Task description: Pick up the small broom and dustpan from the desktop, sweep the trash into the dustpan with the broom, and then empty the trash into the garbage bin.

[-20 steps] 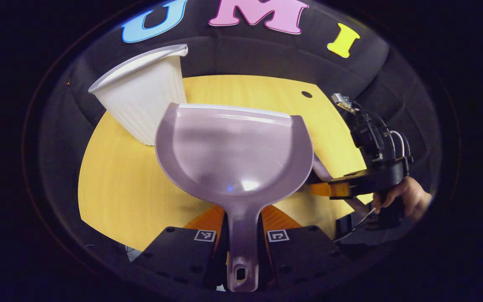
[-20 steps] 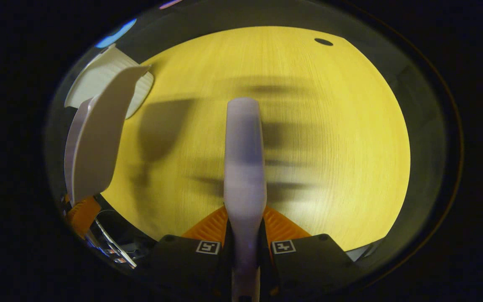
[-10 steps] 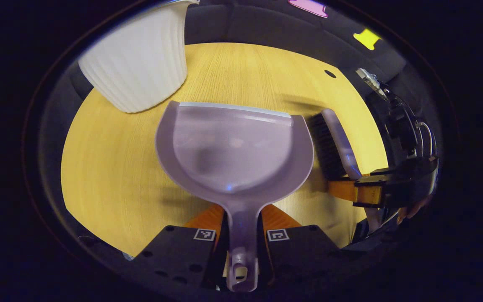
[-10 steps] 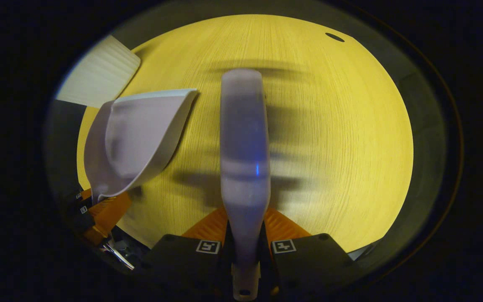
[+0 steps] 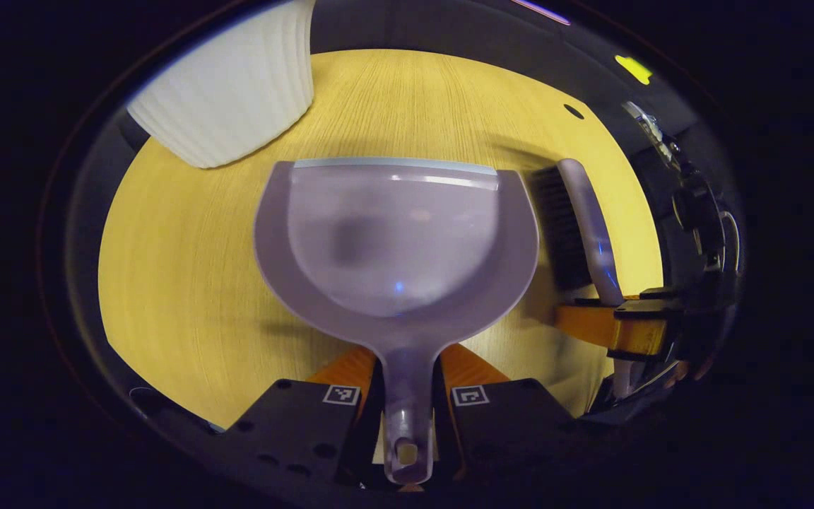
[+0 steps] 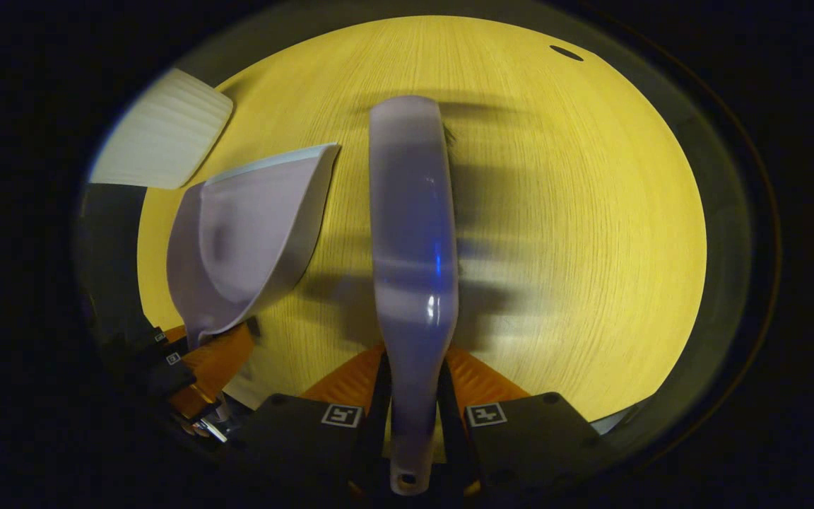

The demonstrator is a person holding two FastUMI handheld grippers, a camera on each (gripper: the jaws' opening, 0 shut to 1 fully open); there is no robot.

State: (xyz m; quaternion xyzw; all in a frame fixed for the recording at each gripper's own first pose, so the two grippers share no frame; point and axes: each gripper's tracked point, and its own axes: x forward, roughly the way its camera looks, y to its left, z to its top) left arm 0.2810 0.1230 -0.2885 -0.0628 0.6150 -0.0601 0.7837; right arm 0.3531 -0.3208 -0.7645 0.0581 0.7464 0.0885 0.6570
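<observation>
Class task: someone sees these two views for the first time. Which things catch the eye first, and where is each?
The pale lilac dustpan dominates the left gripper view, its handle clamped in the left gripper above the yellow table. Beside it, the broom runs up the middle of the right gripper view, held by the right gripper. A ribbed white bin stands at the table's far left.

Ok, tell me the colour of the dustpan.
Pale lilac-grey plastic; the dustpan shows best in the left gripper view.

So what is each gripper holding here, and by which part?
The left gripper is shut on the dustpan, clamping its handle just behind the pan. The right gripper is shut on the broom, gripping the narrow handle end.
</observation>
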